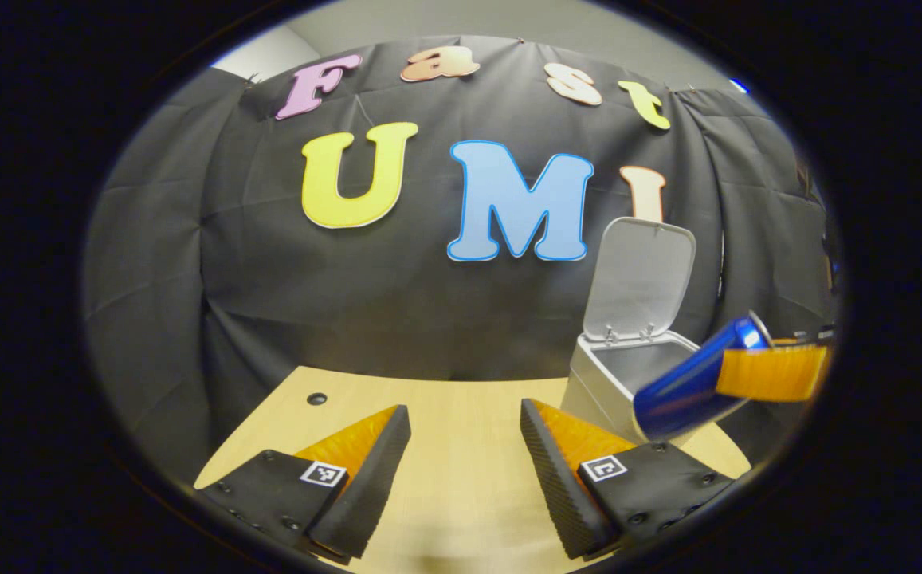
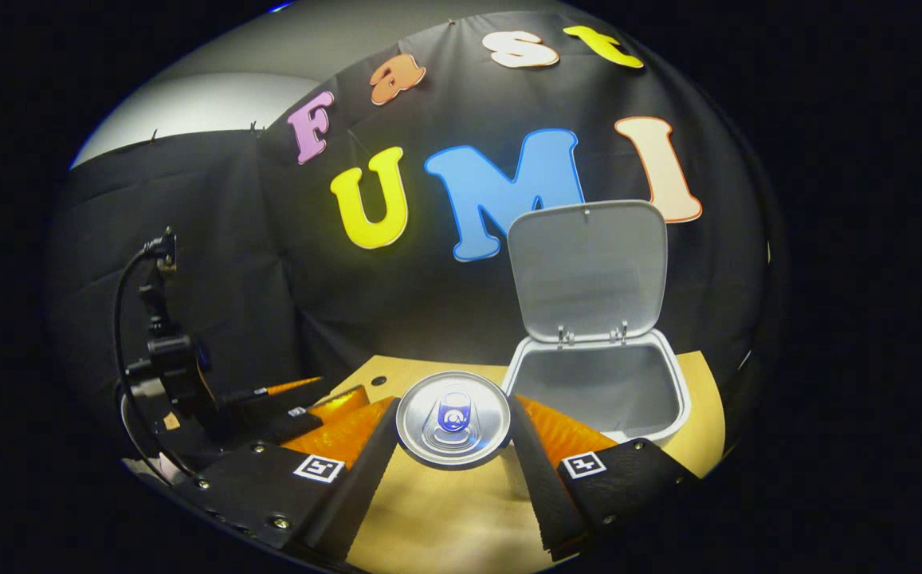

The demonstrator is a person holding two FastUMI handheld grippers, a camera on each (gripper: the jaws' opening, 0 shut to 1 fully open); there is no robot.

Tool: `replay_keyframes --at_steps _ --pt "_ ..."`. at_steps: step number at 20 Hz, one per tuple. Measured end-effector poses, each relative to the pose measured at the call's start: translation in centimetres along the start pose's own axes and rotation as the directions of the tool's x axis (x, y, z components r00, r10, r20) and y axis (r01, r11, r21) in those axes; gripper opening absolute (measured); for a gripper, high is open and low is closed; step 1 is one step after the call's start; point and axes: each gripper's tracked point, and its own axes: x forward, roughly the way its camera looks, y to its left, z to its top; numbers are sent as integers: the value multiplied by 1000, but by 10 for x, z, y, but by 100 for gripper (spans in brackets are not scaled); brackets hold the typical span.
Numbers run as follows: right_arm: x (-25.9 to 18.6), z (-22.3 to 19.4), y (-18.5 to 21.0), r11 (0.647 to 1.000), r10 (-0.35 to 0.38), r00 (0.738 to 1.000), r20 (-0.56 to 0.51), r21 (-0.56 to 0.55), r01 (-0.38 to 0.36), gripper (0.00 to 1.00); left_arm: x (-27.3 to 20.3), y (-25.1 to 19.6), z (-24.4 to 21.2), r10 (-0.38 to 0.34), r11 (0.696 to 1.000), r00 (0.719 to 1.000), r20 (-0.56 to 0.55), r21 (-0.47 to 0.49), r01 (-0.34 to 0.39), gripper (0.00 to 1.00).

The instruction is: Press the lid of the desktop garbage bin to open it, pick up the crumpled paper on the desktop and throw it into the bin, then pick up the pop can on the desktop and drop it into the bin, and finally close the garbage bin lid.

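Two of my claws are at work over the wooden desktop (image 1: 461,478). My right gripper (image 2: 453,470) pinches the blue pop can (image 2: 453,418) between both fingers, its silver top facing me in the right gripper view. In the left gripper view that same can (image 1: 688,391) hangs tilted in the air just beside the front rim of the grey garbage bin (image 1: 612,375), clear of the desktop. The bin stands near the desktop's far right edge, its lid (image 2: 586,267) swung upright and its mouth open. I cannot see into its bottom, so I cannot say whether the crumpled paper lies there; I judge the paper step done and the can step in hand. My left gripper (image 1: 464,478) hangs spread and empty over the middle of the desktop.

Next, as I judge it, I must carry the can on over the mouth and spread the fingers only once it hangs inside the rim, lest it strike the front wall and roll off. Then the lid wants pressing down.
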Motion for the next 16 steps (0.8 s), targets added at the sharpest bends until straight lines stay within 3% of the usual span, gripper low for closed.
replay_keyframes --at_steps 7,11,16 --pt "15 32 -78 983 -184 982 51 31 183 84 0 0 0 6 1000 1000 1 5 -6 94" --pt "22 10 -124 959 -283 959 -10 -3 283 84 3 2 1 19 1000 1000 1 10 -19 94" --pt "33 -22 -146 946 -322 942 -99 -1 323 84 6 4 -1 27 1000 1000 -2 10 -27 94"
